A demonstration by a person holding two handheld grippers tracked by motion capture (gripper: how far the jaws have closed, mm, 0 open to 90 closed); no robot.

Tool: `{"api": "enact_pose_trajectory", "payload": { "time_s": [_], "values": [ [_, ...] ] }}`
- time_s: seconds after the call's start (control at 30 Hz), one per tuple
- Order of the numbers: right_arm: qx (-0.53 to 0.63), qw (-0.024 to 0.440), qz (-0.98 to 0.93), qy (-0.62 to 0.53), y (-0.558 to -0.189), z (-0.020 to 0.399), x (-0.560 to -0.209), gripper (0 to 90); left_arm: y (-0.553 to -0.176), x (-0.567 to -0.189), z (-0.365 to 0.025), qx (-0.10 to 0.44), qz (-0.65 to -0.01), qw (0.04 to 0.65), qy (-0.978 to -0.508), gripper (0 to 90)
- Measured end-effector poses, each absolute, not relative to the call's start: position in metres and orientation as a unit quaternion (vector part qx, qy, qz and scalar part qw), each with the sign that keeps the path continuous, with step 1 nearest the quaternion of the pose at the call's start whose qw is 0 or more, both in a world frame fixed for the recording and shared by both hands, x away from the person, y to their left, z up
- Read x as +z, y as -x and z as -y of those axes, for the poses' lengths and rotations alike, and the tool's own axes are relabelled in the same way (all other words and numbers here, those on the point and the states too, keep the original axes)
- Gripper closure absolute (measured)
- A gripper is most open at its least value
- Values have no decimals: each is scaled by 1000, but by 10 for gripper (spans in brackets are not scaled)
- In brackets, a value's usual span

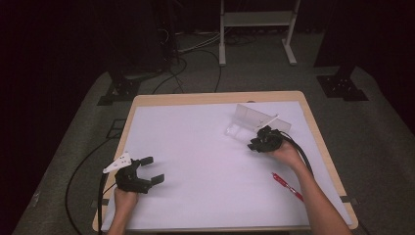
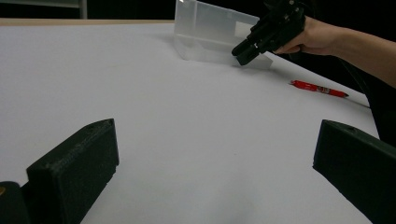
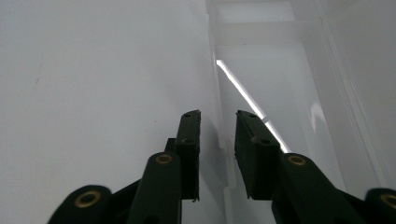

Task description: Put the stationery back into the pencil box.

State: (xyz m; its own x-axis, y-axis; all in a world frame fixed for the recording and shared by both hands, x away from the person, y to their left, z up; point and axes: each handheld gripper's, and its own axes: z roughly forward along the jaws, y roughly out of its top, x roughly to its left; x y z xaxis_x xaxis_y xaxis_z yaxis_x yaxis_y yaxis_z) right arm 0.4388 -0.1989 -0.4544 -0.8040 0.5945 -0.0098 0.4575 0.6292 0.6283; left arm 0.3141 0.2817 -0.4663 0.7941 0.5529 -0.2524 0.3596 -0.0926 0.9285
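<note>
Setting: probably a lab or recording studio
Evidence: white-covered worktop (image 1: 195, 147), floor cables (image 1: 83, 166), stand bases (image 1: 342, 88), dark surroundings

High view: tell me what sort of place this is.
Probably a lab or recording room: a white-covered table on grey carpet, cables trailing over the floor, a bare metal stand behind, dark surroundings.

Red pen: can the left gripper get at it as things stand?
Probably yes, though it is a long reach. The left gripper sits open at the table's near left, and the red pen lies alone on bare white cover near the right edge. The right forearm beside it may crowd the approach.
</note>
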Motion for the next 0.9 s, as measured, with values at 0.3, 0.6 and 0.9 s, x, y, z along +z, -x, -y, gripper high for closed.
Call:
{"api": "enact_pose_trajectory", "payload": {
  "time_s": [0.3, 0.6, 0.9],
  "values": [
    [310, 108, -897, -296, -440, 200, -457, 779, -314, -466, -282, 81, -310, 597, -736, 0],
    [305, 107, -900, -293, -441, 200, -458, 804, -314, -466, -282, 79, -311, 597, -735, 0],
    [300, 115, -905, -279, -440, 199, -458, 852, -314, -466, -282, 79, -312, 597, -735, 0]
  ]
}}
